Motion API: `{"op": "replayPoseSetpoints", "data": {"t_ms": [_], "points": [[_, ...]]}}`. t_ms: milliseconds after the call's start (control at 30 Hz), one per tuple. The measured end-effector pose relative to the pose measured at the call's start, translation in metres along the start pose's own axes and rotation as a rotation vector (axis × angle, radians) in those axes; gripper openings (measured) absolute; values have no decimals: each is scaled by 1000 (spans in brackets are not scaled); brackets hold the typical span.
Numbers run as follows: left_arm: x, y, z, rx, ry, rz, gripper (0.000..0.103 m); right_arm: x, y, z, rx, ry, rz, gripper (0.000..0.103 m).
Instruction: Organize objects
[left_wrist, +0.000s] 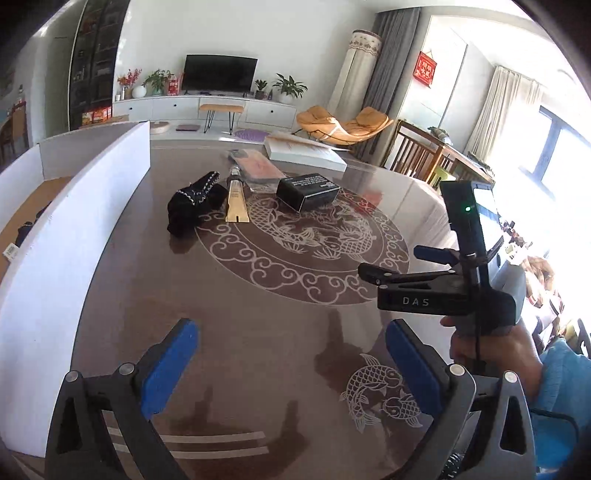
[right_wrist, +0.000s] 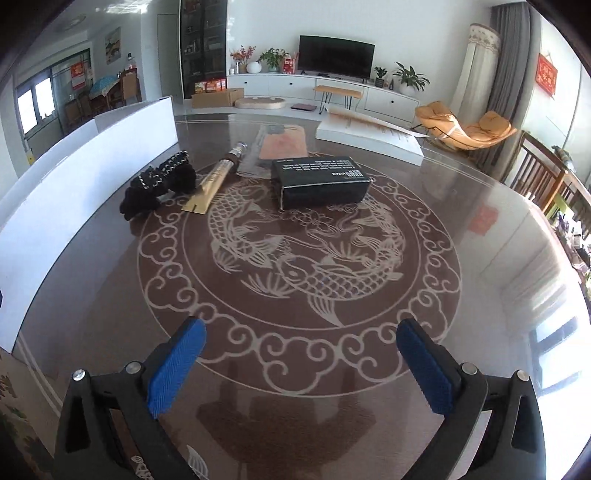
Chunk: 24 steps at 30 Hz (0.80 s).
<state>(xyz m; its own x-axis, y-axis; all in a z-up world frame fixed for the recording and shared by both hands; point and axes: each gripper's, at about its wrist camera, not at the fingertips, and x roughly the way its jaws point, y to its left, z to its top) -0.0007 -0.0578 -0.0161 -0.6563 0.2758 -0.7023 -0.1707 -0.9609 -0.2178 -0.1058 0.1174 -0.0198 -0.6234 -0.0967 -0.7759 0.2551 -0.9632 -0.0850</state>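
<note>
On the brown patterned table (right_wrist: 461, 206) lie a black hair accessory with white trim (right_wrist: 159, 184), a gold tube (right_wrist: 212, 181), a black box with white print (right_wrist: 319, 179) and a pink flat packet in clear wrap (right_wrist: 282, 146). The same hair accessory (left_wrist: 194, 203), gold tube (left_wrist: 236, 199), black box (left_wrist: 308, 192) and pink packet (left_wrist: 258, 168) appear far ahead in the left wrist view. My left gripper (left_wrist: 291, 363) is open, nothing between its blue pads. My right gripper (right_wrist: 301, 363) is open and empty too, well short of the objects; it also shows in the left wrist view as the right gripper (left_wrist: 397, 266), held by a hand.
A white-walled cardboard box (left_wrist: 92, 206) stands along the table's left side, its brown floor partly visible. The white box wall (right_wrist: 92, 158) shows in the right wrist view as well. A white flat carton (right_wrist: 369, 136) lies at the table's far edge. Wooden chairs (right_wrist: 539, 173) stand to the right.
</note>
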Motion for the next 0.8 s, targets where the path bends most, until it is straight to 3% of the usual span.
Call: {"op": "replayPoseSetpoints", "data": {"t_ms": [100,333,400,800], "points": [[41,-4,4,16,52,99,103,8,-31,-16,59,37,-38,103],[90,-1,12,98,102,192,103,10,-54,-38,165,59,-26,103],[103,-2,14,100,141,200,103,11,-55,-37,162,62,-35,103],[111,-7,23,97,142,203,103,12,-52,-37,162,62,-35,103]]}}
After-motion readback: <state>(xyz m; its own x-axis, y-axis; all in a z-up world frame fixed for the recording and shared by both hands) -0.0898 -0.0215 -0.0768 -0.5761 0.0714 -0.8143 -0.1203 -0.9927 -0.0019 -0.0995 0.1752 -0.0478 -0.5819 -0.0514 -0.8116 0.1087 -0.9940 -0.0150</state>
